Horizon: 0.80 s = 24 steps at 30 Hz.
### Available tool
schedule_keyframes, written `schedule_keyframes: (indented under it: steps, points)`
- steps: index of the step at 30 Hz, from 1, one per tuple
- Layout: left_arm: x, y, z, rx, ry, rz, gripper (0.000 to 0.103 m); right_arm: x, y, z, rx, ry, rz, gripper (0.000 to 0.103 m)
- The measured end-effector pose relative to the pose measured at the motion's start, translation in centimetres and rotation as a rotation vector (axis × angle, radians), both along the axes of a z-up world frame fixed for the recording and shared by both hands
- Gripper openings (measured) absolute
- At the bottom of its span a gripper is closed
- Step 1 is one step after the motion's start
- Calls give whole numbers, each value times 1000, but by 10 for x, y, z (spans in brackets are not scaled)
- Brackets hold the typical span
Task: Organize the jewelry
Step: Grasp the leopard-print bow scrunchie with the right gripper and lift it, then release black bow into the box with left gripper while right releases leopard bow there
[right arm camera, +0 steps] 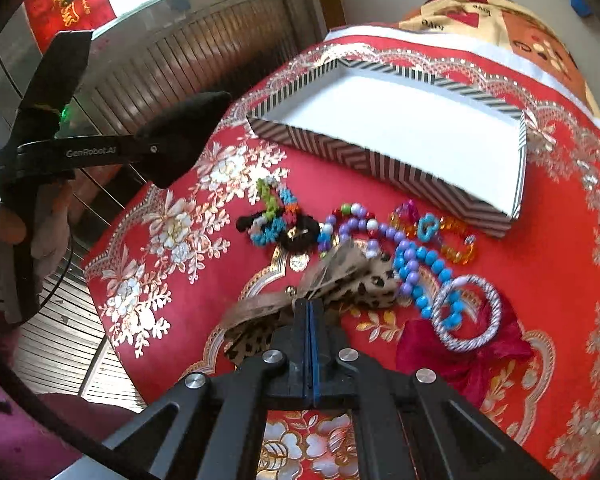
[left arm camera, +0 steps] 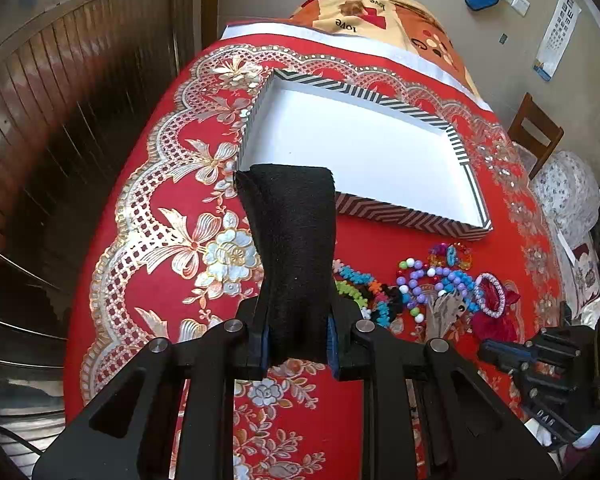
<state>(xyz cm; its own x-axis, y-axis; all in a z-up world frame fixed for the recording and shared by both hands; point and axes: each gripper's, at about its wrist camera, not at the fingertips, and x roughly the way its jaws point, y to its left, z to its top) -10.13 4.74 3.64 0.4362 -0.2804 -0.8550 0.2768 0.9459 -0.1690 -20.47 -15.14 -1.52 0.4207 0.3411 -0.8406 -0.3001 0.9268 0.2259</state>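
A shallow box (left arm camera: 364, 152) with a white inside and striped walls lies on the red cloth; it also shows in the right wrist view (right arm camera: 400, 128). In front of it lies a pile of bead bracelets (left arm camera: 432, 280) and hair ties (right arm camera: 384, 240). My left gripper (left arm camera: 288, 184) is shut on a black felt piece (left arm camera: 296, 256), held above the box's near left corner. My right gripper (right arm camera: 310, 306) is shut on a leopard-print bow (right arm camera: 348, 280) at the pile's near edge. A striped bangle (right arm camera: 468, 312) lies on a dark red bow (right arm camera: 460, 352).
The table has a red and gold floral cloth (left arm camera: 172, 240). A wooden slatted cover (left arm camera: 60, 120) runs along the left. A wooden chair (left arm camera: 536, 128) and a patterned blanket (left arm camera: 372, 12) are beyond the table. The left gripper shows in the right wrist view (right arm camera: 180, 136).
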Motion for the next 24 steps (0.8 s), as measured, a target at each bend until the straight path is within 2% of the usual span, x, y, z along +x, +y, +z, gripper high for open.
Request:
schedule_keyframes:
  steps: [1, 3, 4, 5, 9, 10, 11, 13, 14, 15, 18, 24]
  points:
    - [0, -1, -1, 1, 2, -1, 20, 1, 1, -1, -7, -7, 8, 1]
    - [-1, -1, -5, 4, 14, -3, 20, -2, 6, -9, -36, 14, 47, 15]
    - [-1, -2, -7, 5, 22, -3, 20, -1, 8, -16, -53, 39, 62, 47]
    - [-2, -2, -9, 7, 29, -3, 20, -1, 10, -22, -62, 58, 70, 60]
    - [-3, -1, -16, 19, 50, 3, 20, -1, 11, -38, -83, 65, 81, 60]
    - [-4, -1, -17, 19, 55, 5, 20, 0, 12, -41, -99, 62, 83, 57]
    - [-4, -1, -17, 19, 57, 6, 20, 1, 14, -45, -132, 51, 81, 42]
    - [-5, 0, -16, 20, 53, 6, 20, 4, 15, -55, -150, 46, 76, 29]
    - [-4, 0, -16, 20, 52, 7, 20, 4, 13, -56, -137, 42, 73, 20]
    - [-4, 1, -15, 19, 50, 9, 20, 3, 11, -54, -118, 43, 71, 17]
    - [-1, 1, -10, 15, 40, 13, 20, 1, 2, -44, -47, 51, 52, 12]
    - [11, -7, 5, 6, 10, 5, 20, 6, -18, 1, 48, -20, -11, 12]
